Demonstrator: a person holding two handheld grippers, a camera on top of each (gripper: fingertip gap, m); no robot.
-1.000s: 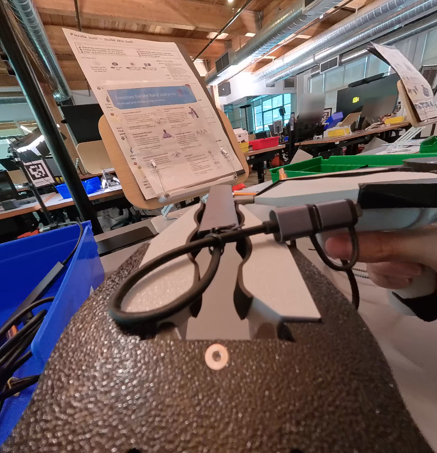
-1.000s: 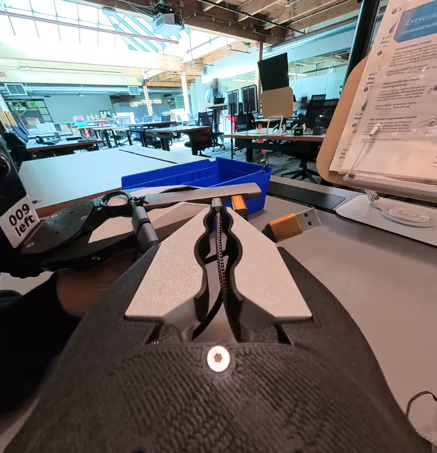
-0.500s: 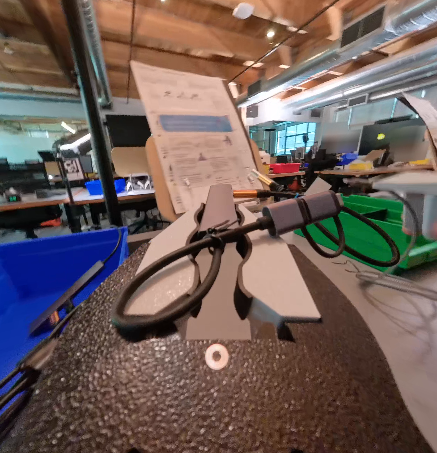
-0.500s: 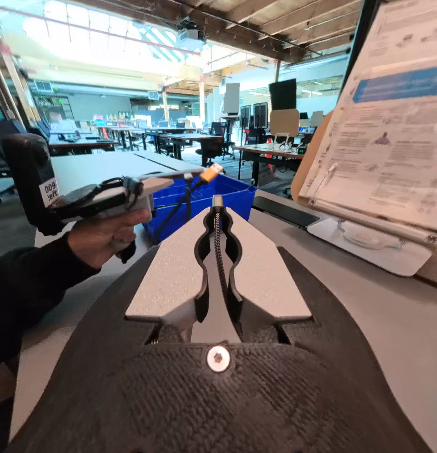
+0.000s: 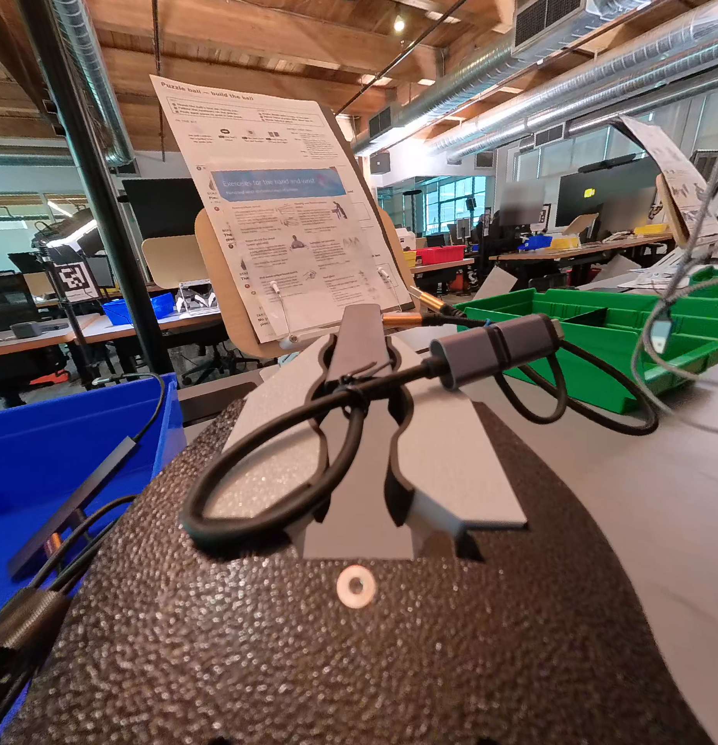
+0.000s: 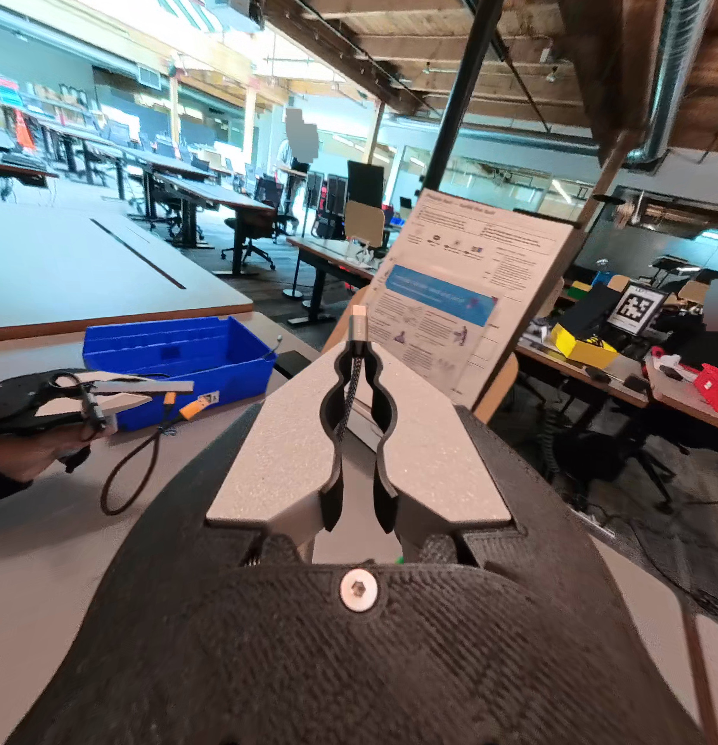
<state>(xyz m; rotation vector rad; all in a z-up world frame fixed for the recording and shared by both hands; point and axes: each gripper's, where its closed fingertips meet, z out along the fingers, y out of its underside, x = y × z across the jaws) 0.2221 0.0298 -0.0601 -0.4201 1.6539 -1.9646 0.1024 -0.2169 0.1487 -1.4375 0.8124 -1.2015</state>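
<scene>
My left gripper (image 5: 359, 334) is shut on a coiled black cable (image 5: 292, 463). The cable's grey connector block (image 5: 494, 350) and orange-tipped plugs (image 5: 401, 320) stick out to the right, and its loops hang over the table. My right gripper (image 6: 359, 350) is shut on a braided grey cable (image 6: 349, 395) whose grey plug (image 6: 358, 322) points up past the fingertips. In the right wrist view the left gripper (image 6: 163, 393) is at far left in a person's hand, with the black loop (image 6: 127, 471) dangling. The braided cable's other end (image 5: 657, 336) hangs at the right of the left wrist view.
A blue bin (image 5: 67, 443) holding cables stands left of the left gripper and also shows in the right wrist view (image 6: 176, 358). A green divided bin (image 5: 631, 334) stands to the right. A wooden stand with printed sheets (image 5: 292, 242) rises at the table's back. Some 35 centimeters of space lies between my two pairs of fingers.
The two grippers have moved apart. The right gripper rose and swung right with the braided cable and left the left wrist view. The left gripper keeps the black cable.
</scene>
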